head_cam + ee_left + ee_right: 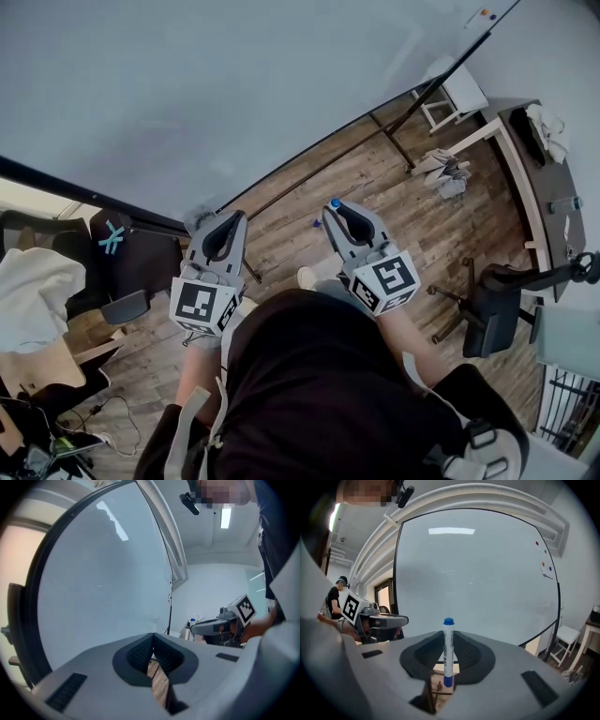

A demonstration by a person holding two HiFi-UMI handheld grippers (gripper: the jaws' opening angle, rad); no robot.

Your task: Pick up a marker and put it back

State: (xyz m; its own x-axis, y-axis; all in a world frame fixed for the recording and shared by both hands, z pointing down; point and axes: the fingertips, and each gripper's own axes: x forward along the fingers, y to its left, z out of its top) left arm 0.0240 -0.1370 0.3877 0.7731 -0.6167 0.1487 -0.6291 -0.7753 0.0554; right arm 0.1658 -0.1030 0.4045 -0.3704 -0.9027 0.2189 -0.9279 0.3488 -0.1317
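Observation:
A white marker (448, 653) with a blue cap stands upright between the jaws of my right gripper (448, 637), which is shut on it. In the head view the marker's blue cap (335, 203) pokes out at the tip of the right gripper (337, 212), held in front of the big whiteboard (234, 84). Beside it, my left gripper (230, 223) points at the same board. Its jaws meet at the tip with nothing between them, as the left gripper view shows (153, 639). The right gripper (220, 623) appears there at the right.
The whiteboard's black frame and stand legs (394, 131) cross the wooden floor. A white stool (450, 94), a desk (539, 159) and an office chair (497, 305) stand to the right. Chairs with a cloth (37, 281) crowd the left. A person (333, 599) stands far left.

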